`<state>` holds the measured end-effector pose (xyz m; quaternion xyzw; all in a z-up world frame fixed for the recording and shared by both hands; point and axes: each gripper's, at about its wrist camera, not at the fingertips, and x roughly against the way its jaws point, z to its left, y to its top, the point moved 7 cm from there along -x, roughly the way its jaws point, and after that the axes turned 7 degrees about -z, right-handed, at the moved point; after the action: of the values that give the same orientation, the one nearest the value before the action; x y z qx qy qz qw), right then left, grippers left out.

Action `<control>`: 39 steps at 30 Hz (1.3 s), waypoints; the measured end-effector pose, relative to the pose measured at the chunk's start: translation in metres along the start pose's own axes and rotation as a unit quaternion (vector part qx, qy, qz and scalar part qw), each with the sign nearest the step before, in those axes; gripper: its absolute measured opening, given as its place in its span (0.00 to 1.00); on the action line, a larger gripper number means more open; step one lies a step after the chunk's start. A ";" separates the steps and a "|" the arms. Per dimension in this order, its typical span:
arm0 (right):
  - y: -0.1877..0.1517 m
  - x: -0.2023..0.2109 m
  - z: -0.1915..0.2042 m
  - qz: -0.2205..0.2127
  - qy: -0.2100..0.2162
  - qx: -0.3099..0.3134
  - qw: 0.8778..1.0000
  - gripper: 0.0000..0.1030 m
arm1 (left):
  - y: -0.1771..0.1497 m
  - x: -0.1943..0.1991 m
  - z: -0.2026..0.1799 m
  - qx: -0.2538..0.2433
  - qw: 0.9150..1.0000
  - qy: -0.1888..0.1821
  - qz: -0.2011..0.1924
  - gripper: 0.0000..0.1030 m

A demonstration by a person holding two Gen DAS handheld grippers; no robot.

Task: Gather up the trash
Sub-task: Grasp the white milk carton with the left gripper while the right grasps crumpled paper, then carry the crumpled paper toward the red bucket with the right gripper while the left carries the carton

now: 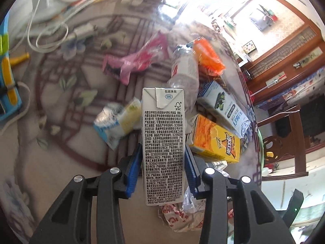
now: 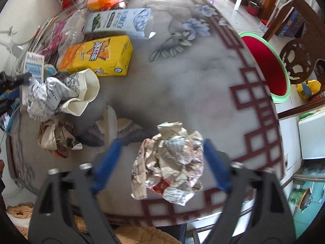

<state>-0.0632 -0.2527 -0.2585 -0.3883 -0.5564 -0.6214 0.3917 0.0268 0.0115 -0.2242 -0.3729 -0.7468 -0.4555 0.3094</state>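
Note:
My left gripper [image 1: 162, 146] is shut on a white drink carton [image 1: 162, 122], which stands upright between the blue pads above the patterned table [image 1: 67, 138]. In the right wrist view a crumpled paper wrapper [image 2: 172, 162] lies near the table's front edge, between the fingers of my right gripper [image 2: 162, 142]. The right pad is at the wrapper's edge, and a gap shows between the left pad and the paper. A red bin with a green rim [image 2: 283, 75] stands just past the table's right edge.
More trash lies on the table [image 2: 193, 77]: a yellow drink carton [image 2: 97, 55], a blue-and-white carton [image 2: 119, 20], a crushed paper cup [image 2: 81, 95], a clear bottle [image 1: 184, 71], pink [image 1: 138, 61] and orange [image 1: 209, 57] wrappers. White cables [image 1: 50, 38] lie at the far side.

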 end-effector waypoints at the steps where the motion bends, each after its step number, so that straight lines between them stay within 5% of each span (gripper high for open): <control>1: 0.001 -0.001 0.002 0.000 0.005 0.003 1.000 0.39 | 0.003 0.003 0.001 -0.006 1.000 0.002 -0.006 0.36; 4: 0.011 0.000 0.008 -0.010 0.019 0.009 1.000 0.20 | 0.010 0.011 -0.001 -0.025 0.999 0.009 -0.024 0.36; 7: 0.028 0.004 0.014 -0.030 0.025 0.022 0.999 0.15 | 0.016 0.012 -0.008 -0.042 0.998 0.014 -0.038 0.36; 27: 0.088 0.059 -0.002 -0.130 0.042 -0.004 0.991 0.14 | 0.019 0.007 -0.075 -0.127 0.990 -0.009 -0.057 0.37; 39: 0.097 0.059 -0.026 -0.128 0.062 0.003 0.990 0.14 | 0.009 0.006 -0.110 -0.137 0.989 -0.005 -0.062 0.37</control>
<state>0.0017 -0.2891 -0.1682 -0.2735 -0.5782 -0.6874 0.3441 0.0446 -0.0845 -0.1725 -0.3669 -0.7009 -0.5697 0.2228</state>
